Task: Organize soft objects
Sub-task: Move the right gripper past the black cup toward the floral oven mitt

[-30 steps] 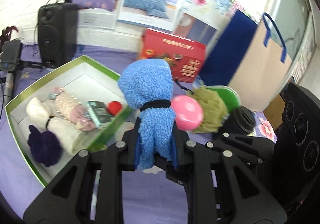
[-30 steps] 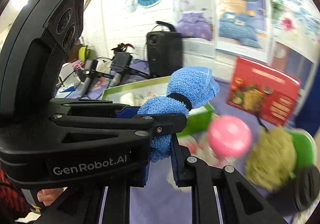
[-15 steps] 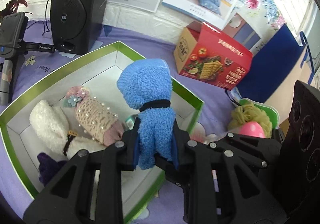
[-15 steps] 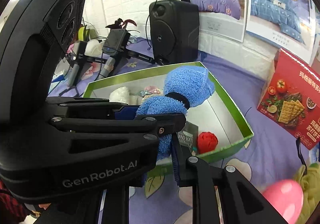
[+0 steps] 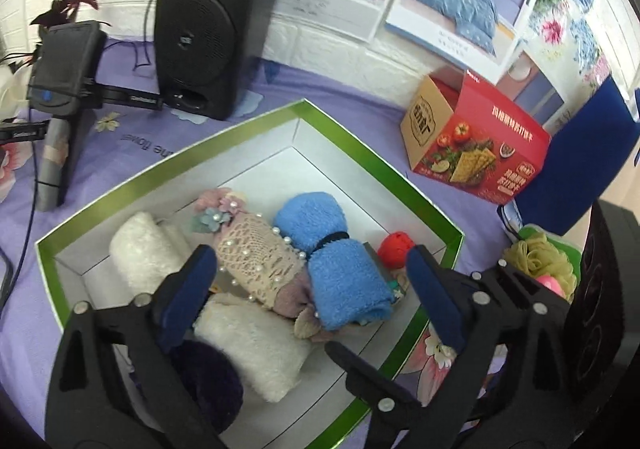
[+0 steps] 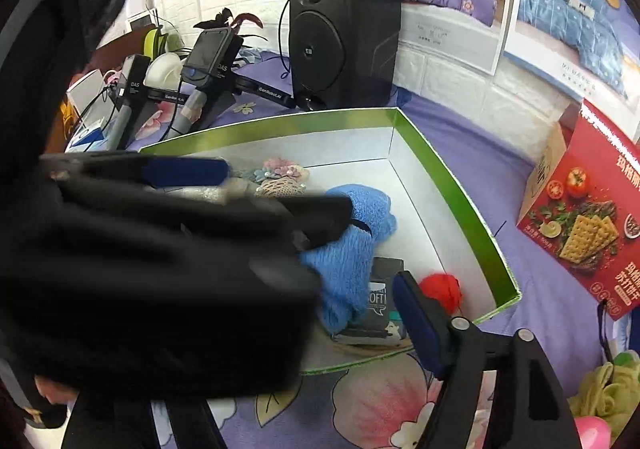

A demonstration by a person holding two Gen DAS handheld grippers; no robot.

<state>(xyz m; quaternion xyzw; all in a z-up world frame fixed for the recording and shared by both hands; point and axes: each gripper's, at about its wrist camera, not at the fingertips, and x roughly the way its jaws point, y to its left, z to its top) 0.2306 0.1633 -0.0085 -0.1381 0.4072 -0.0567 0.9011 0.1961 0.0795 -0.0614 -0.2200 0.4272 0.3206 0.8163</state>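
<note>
Inside the green-rimmed box (image 5: 420, 205), our blue towel roll (image 5: 332, 269) lies beside the lace roll (image 5: 260, 265), its long axis running away from us toward the far wall. We hold the left hand-held gripper (image 5: 312, 285) spread wide straddling it, empty. The right hand-held gripper (image 6: 316, 269), farther off, looks apart too.

Blue towel roll (image 5: 334, 265) with black band, cream rolls (image 5: 256, 353), red ball (image 5: 395, 243), green-rimmed white box (image 5: 360, 145), purple floral cloth (image 5: 348, 93).
</note>
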